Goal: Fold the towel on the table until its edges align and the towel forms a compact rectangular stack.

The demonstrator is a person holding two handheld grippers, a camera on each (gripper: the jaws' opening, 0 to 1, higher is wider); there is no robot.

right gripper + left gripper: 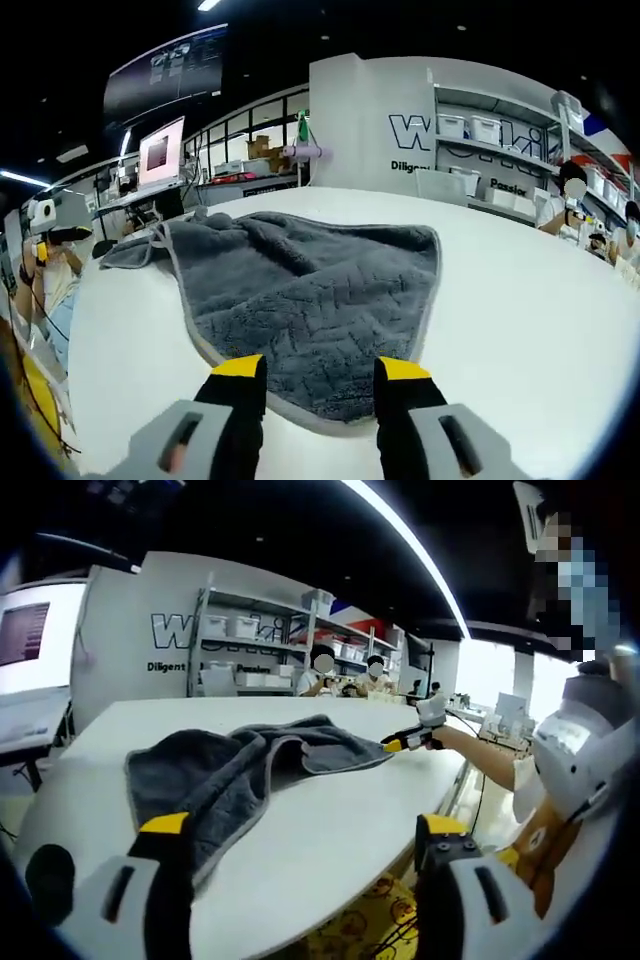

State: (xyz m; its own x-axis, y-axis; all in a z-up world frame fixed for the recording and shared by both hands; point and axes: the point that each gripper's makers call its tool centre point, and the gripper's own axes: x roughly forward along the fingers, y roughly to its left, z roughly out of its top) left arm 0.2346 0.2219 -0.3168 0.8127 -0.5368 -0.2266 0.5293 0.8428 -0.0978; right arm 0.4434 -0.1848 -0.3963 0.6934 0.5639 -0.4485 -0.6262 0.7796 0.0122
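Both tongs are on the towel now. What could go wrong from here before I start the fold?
1. The right tongs stand open astride the towel's near corner; closing shallow may catch only the hem, which could slip.
2. In the left gripper view the towel lies rumpled with one side already flopped over, so edges may not line up.
3. It lies close to the table edge near the left tongs, so a pull that way could drag it off.
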